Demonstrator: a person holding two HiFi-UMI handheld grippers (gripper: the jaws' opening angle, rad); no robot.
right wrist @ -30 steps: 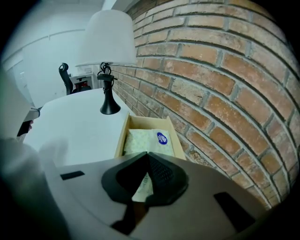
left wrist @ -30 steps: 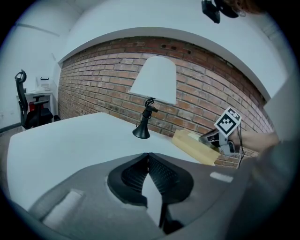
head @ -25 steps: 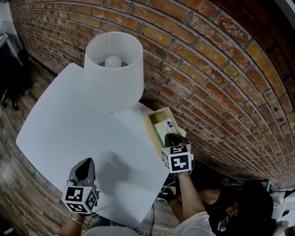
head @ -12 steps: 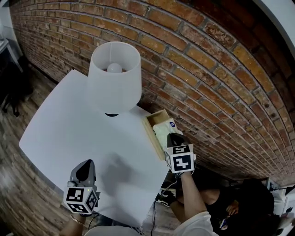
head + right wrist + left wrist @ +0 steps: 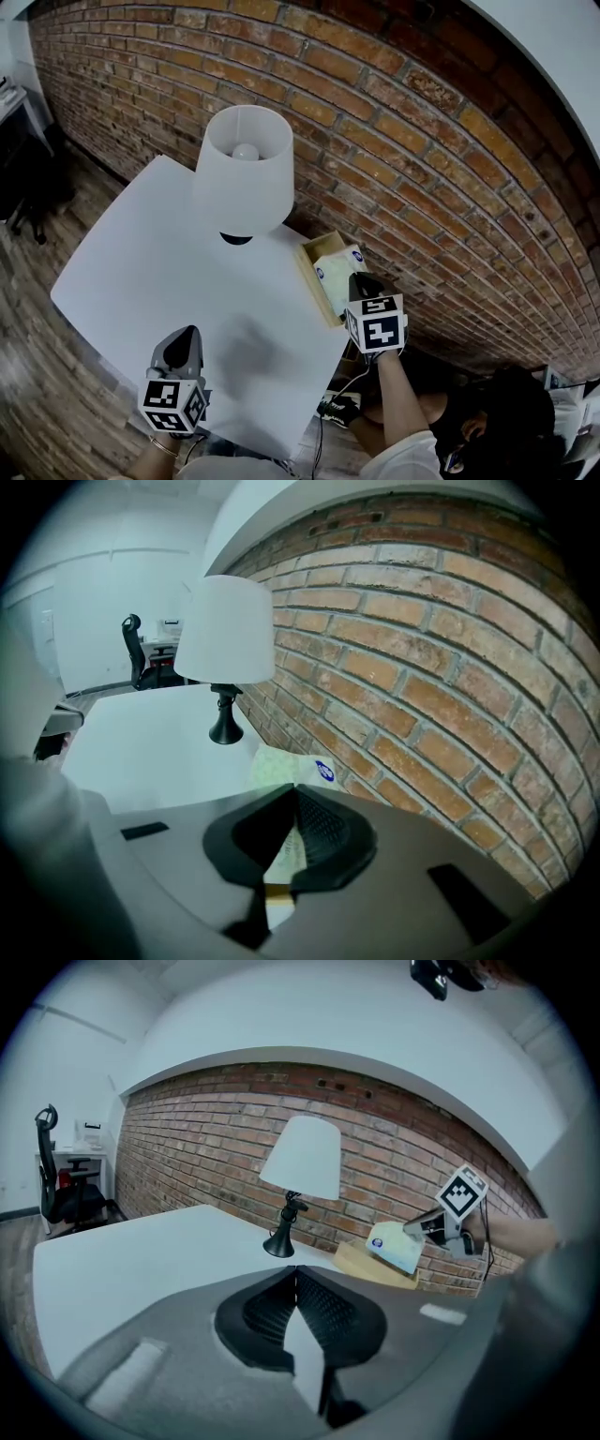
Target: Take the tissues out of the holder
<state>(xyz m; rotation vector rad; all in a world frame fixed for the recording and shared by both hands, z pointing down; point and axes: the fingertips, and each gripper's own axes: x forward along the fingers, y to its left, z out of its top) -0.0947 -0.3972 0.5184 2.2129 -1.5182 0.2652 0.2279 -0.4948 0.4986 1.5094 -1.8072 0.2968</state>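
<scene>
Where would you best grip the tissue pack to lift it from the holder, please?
The pack's near end, from above: the holder opens upward, and that soft end pinches flat. The right gripper is shut on it there.

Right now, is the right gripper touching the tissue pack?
Touching. The right gripper view shows the right gripper with its jaws shut on the tissue pack at its edge. The left gripper view shows the pack tilted up from the wooden holder.
</scene>
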